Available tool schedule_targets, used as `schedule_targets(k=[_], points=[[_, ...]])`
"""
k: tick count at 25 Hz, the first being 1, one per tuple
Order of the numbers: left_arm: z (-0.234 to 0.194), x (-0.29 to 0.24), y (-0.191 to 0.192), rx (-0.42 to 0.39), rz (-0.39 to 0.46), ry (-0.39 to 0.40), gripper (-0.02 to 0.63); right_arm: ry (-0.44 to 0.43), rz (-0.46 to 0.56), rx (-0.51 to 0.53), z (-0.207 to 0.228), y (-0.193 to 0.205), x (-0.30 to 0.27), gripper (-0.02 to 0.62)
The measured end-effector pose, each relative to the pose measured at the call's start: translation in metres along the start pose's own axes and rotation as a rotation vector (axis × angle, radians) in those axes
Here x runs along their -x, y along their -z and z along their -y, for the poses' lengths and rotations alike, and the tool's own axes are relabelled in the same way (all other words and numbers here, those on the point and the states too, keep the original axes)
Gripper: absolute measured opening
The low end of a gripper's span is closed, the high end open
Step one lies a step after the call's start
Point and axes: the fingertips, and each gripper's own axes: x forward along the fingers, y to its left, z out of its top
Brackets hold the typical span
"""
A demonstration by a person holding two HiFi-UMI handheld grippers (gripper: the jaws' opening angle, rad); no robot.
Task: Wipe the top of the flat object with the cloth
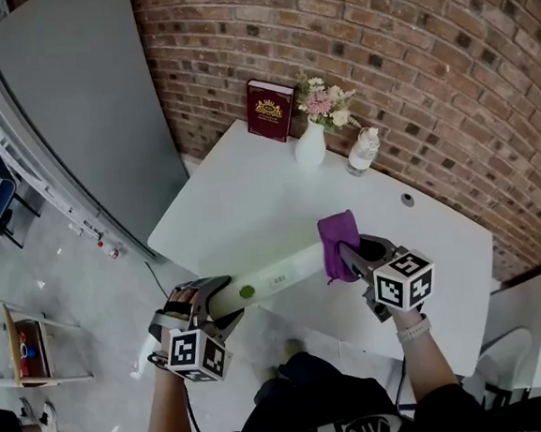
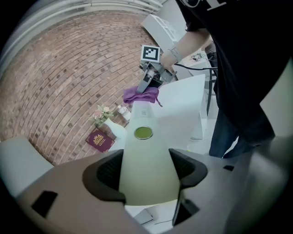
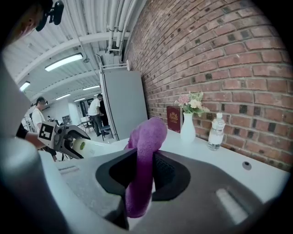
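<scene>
So, the flat object (image 1: 276, 280) is a long pale slab running along the table's (image 1: 251, 203) near edge, with one end sticking out past the left corner. The left gripper (image 1: 214, 302) is clamped on that outer end, jaws pressed against both sides of it. The purple cloth (image 1: 338, 237) sits on top of the other end, pinched between the right gripper's (image 1: 347, 253) jaws and drooping down between them. Way back along the far edge by the brick wall (image 1: 409, 76) there's a dark red book (image 1: 270, 111), a white vase (image 1: 310, 146) of flowers and a water bottle (image 1: 363, 150).
</scene>
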Motion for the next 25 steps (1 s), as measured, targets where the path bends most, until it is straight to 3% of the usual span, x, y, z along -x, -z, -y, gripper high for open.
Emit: schedule_targets(k=[4, 10, 14, 18, 21, 25], points=[[0.013, -0.003, 0.004, -0.071, 0.008, -0.047, 0.296, 0.055, -0.019, 0.002, 0.008, 0.016, 0.010, 0.078], [0.037, -0.003, 0.004, -0.182, 0.005, -0.157, 0.296, 0.204, -0.012, 0.013, 0.014, 0.037, 0.030, 0.078], [0.060, -0.008, 0.007, -0.196, 0.003, -0.160, 0.296, 0.308, 0.029, 0.041, 0.015, 0.047, 0.048, 0.078], [0.079, -0.014, 0.011, -0.190, 0.011, -0.162, 0.298, 0.268, 0.045, 0.037, -0.009, 0.059, 0.053, 0.078], [0.103, -0.024, 0.018, -0.171, -0.005, -0.121, 0.304, 0.217, 0.028, 0.043, -0.034, 0.074, 0.050, 0.078], [0.135, -0.039, 0.034, -0.049, -0.007, -0.085, 0.301, 0.171, -0.011, 0.040, -0.061, 0.097, 0.048, 0.078]])
